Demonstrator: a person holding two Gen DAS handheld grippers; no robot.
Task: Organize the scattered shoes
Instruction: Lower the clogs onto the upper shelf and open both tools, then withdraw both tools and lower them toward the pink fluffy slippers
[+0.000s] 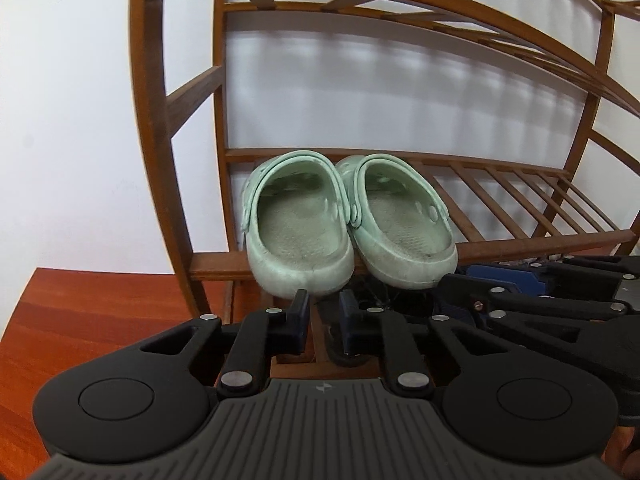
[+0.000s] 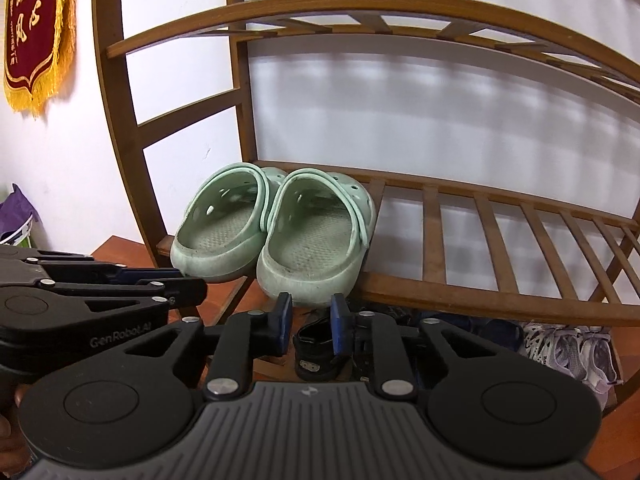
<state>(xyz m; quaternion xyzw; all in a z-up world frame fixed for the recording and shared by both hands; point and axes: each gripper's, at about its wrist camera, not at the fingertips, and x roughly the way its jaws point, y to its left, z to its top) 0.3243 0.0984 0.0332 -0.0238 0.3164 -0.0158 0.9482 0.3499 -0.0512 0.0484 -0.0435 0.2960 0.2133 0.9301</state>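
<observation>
Two mint green clogs stand side by side, heels toward me, at the left end of a slatted shelf of the wooden shoe rack (image 1: 500, 184). The left clog (image 1: 298, 224) and right clog (image 1: 400, 220) also show in the right wrist view as left clog (image 2: 218, 226) and right clog (image 2: 316, 240). My left gripper (image 1: 324, 320) is open and empty just below the left clog's heel. My right gripper (image 2: 308, 322) is open and empty just below the right clog's heel. Each gripper shows at the edge of the other's view.
The rack (image 2: 480, 240) stands against a white wall on a red-brown wood floor (image 1: 80, 320). A black sandal (image 2: 316, 352) and white-grey sneakers (image 2: 572, 352) sit on the level below. A red banner with gold fringe (image 2: 36, 28) hangs at the left.
</observation>
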